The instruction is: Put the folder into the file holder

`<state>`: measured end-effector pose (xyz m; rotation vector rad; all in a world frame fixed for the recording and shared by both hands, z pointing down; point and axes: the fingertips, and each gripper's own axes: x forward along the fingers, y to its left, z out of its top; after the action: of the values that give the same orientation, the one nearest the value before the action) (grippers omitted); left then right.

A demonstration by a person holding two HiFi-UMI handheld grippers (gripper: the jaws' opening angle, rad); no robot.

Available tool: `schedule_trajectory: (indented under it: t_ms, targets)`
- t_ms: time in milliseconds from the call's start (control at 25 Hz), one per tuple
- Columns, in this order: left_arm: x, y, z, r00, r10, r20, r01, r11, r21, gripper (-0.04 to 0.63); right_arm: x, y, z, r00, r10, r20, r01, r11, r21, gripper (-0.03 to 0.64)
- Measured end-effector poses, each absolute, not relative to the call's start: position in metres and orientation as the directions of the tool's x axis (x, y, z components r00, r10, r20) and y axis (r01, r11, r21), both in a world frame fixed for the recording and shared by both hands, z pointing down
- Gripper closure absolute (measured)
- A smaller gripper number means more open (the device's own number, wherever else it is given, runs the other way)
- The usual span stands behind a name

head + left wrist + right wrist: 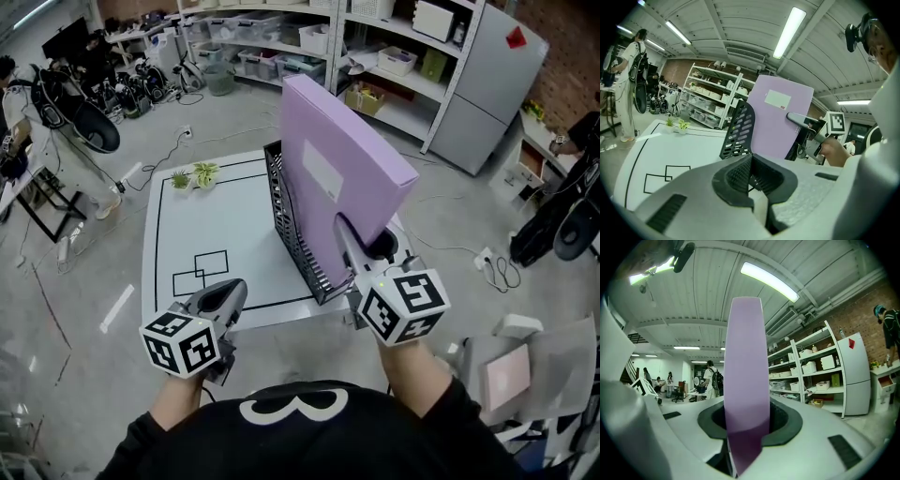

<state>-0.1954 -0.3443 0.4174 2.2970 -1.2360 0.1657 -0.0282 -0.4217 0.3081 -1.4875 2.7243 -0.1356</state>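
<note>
Up close, our right gripper [361, 246] is clamped on the purple folder [342, 178]. In the right gripper view the folder's edge [746, 380] runs straight up between the two jaws, and the pads press on it from both sides. We hold it low, near its bottom corner on our side.

The folder stands tilted, its top leaning to our right. Its lower part is down inside the black mesh file holder [295, 234], and most of it rises well above the holder's rim. A pale label shows on its broad face in the left gripper view [776, 122], where the folder sits just behind the holder's slotted end wall [740, 131].

Our left gripper [230, 292] is empty, jaws brought together with nothing between them [751, 161]. It hangs over the near edge of the white table [206, 216], apart from the holder.

The holder stands on that table, which carries black outlines. Two small green plants [192, 175] sit at its far left corner. Storage shelves [281, 47] line the room beyond.
</note>
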Motion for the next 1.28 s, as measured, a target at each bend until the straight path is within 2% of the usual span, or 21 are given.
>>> schedule_trajectory:
  t_ms: [600, 1280]
  targets:
    - [-0.219, -0.339, 0.417, 0.604, -0.711, 0.36, -0.789, -0.473, 0.391, 0.591, -0.047, -0.421, 0.319, -0.53, -0.848, 0.023, -0.846, 0.526, -0.085, 0.472]
    - [-0.229, -0.343, 0.417, 0.582, -0.725, 0.369, -0.807, -0.459, 0.371, 0.591, -0.045, -0.425, 0.38, -0.545, -0.835, 0.079, -0.837, 0.538, -0.096, 0.471]
